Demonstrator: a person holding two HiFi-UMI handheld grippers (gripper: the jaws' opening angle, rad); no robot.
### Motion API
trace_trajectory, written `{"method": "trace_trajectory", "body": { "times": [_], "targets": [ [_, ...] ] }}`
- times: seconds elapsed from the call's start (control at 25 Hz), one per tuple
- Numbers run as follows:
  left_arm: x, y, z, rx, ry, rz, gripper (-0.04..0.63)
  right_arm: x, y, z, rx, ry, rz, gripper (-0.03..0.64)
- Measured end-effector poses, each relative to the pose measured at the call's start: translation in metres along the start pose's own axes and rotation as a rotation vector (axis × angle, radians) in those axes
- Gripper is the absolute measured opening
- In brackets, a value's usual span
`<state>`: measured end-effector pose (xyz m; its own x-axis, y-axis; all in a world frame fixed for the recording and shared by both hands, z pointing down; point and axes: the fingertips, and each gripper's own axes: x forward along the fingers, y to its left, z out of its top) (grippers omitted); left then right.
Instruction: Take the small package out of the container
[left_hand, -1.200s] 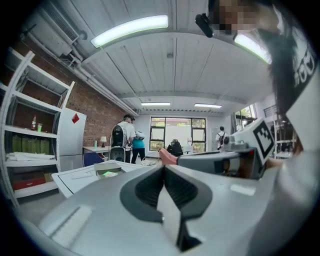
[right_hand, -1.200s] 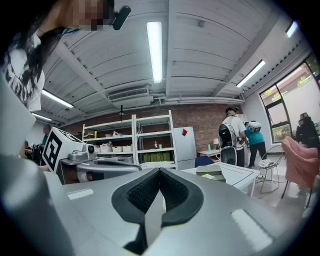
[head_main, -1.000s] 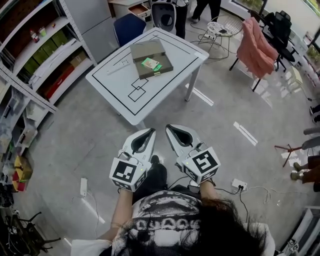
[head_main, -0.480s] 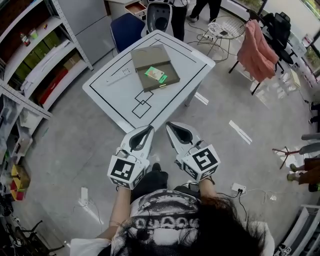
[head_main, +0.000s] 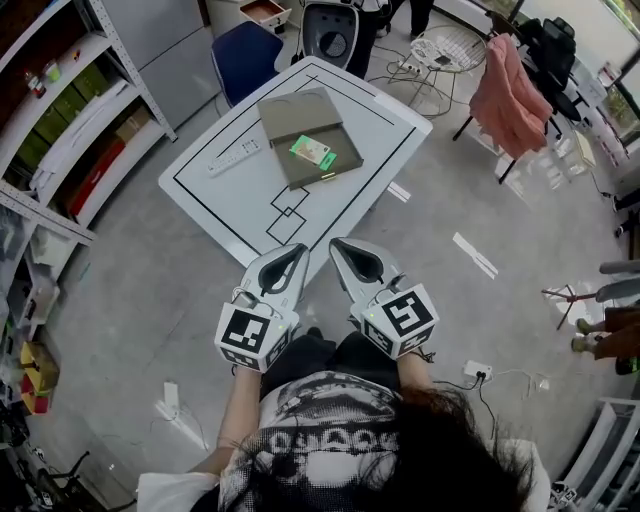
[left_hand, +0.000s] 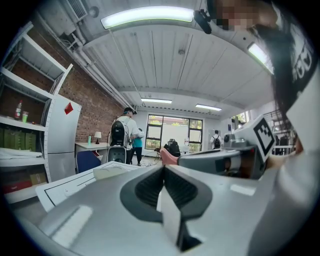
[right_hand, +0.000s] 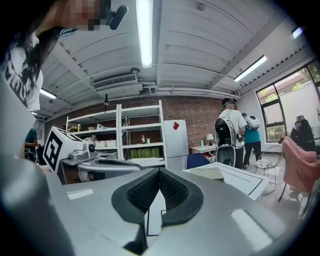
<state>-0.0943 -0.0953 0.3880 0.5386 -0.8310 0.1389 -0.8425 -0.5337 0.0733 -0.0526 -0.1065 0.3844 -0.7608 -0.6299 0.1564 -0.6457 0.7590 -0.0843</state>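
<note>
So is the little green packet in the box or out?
In. The green packet lies within the brown box on the white table.

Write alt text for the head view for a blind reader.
Seen from above, a person holds the left tool and right tool, both shut, beside a white table. A brown container on it holds a small green package.

The small package (head_main: 312, 152) is green, the container (head_main: 295, 115) olive (table (head_main: 225, 192) white, black-lined).
</note>
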Motion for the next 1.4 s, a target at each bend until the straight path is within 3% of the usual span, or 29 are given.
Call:
{"method": "trace_trajectory", "body": {
  "times": [0.36,0.64,1.4],
  "targets": [
    [0.01,0.011,0.001,0.003,0.002,-0.018,0.0,0.018,-0.005,0.004,-0.013,0.022,-0.001,0.002],
    [0.018,0.034,-0.001,-0.011,0.005,0.025,0.0,0.041,-0.013,-0.002,-0.022,0.05,0.026,0.002],
    [0.12,0.095,0.0,-0.061,0.017,0.159,0.0,0.128,-0.12,-0.005,-0.041,0.105,0.166,0.003]
  ]
}}
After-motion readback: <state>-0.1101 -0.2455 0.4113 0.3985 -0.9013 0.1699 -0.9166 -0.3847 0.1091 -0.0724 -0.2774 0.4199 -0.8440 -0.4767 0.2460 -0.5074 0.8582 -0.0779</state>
